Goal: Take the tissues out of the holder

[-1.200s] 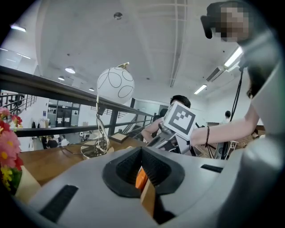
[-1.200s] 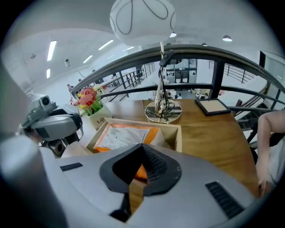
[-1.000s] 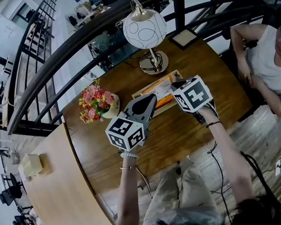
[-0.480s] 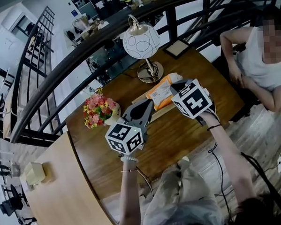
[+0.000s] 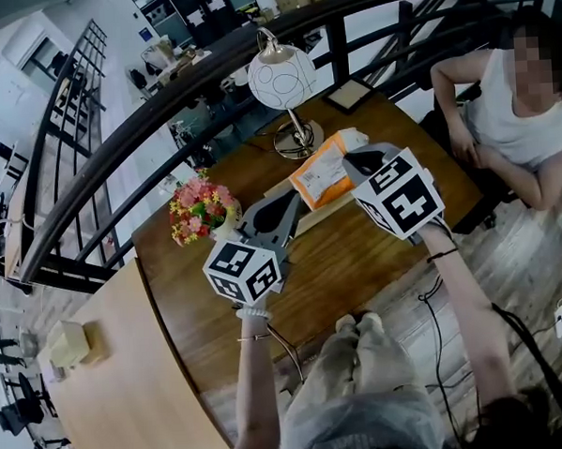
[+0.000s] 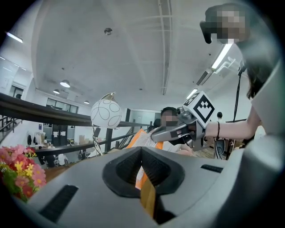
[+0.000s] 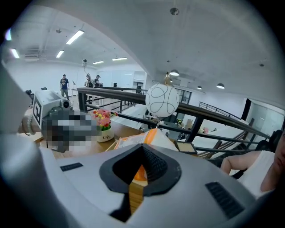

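Note:
An orange and white tissue pack point(image 5: 318, 175) stands tilted up out of a shallow wooden holder point(image 5: 323, 214) on the brown round table point(image 5: 358, 257). My right gripper point(image 5: 353, 159) is shut on the pack's right end and holds it raised. In the left gripper view that right gripper point(image 6: 153, 132) meets the pack point(image 6: 141, 136) in the air. My left gripper point(image 5: 294, 204) is shut low at the holder's near left edge, and a wooden strip shows between its jaws in its own view. The pack point(image 7: 151, 136) fills the hollow behind the right gripper's shut jaws.
A globe lamp point(image 5: 278, 78) stands behind the holder. A pot of flowers point(image 5: 200, 209) sits to its left and a picture frame point(image 5: 349, 95) at the back. A person point(image 5: 519, 112) sits at the table's right. A dark railing point(image 5: 118, 171) curves behind. A paler table point(image 5: 120, 387) lies left.
The pack lay flat in the holder; the right gripper has since lifted its right end, so it now tilts up above the holder. The left gripper stays at the holder's edge.

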Demonstrator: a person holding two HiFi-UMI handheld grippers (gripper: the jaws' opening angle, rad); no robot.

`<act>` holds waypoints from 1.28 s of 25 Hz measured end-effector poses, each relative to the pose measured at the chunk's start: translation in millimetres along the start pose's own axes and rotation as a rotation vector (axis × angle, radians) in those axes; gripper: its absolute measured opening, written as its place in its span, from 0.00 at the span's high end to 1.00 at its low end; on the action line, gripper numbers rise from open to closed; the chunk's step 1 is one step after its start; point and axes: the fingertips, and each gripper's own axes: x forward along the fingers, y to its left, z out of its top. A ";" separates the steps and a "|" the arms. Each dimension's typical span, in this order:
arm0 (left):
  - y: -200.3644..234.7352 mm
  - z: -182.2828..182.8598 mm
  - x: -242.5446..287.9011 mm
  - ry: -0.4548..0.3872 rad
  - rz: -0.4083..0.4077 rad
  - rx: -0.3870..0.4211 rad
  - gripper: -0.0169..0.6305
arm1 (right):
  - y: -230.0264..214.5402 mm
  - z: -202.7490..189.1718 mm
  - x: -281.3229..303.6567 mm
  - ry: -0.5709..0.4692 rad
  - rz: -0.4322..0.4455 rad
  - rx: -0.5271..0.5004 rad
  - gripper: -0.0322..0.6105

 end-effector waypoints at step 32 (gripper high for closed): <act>-94.4 -66.2 -63.0 0.051 0.125 -0.103 0.96 | 81.7 -110.6 -37.7 0.089 0.148 0.040 0.93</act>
